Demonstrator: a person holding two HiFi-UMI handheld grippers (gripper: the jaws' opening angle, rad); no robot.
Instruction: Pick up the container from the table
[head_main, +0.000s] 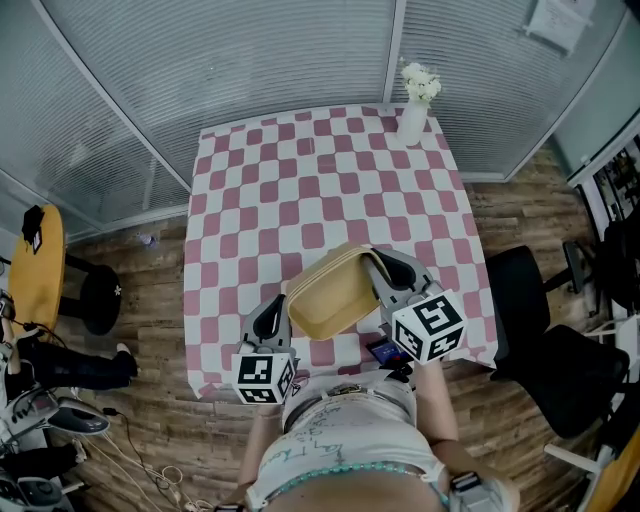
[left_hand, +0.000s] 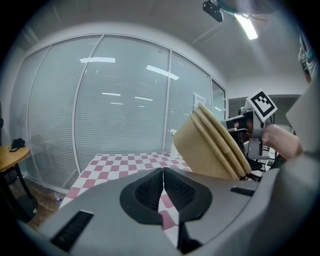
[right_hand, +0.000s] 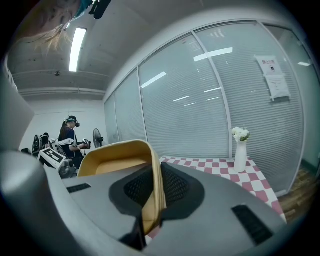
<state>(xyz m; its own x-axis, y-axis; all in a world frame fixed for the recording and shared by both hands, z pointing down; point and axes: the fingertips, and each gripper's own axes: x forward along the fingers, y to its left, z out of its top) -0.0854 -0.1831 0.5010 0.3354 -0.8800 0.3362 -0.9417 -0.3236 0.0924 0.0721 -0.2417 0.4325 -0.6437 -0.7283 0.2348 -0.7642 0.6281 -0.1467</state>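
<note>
Left claw (left_hand: 163, 175) pressed closed; right claw (right_hand: 153, 175) clamps the container (right_hand: 112, 156) rim.

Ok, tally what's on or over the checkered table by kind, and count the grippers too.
Container: 1
Vase with flowers: 1
Grippers: 2, the left gripper and the right gripper
Total: 4
</note>
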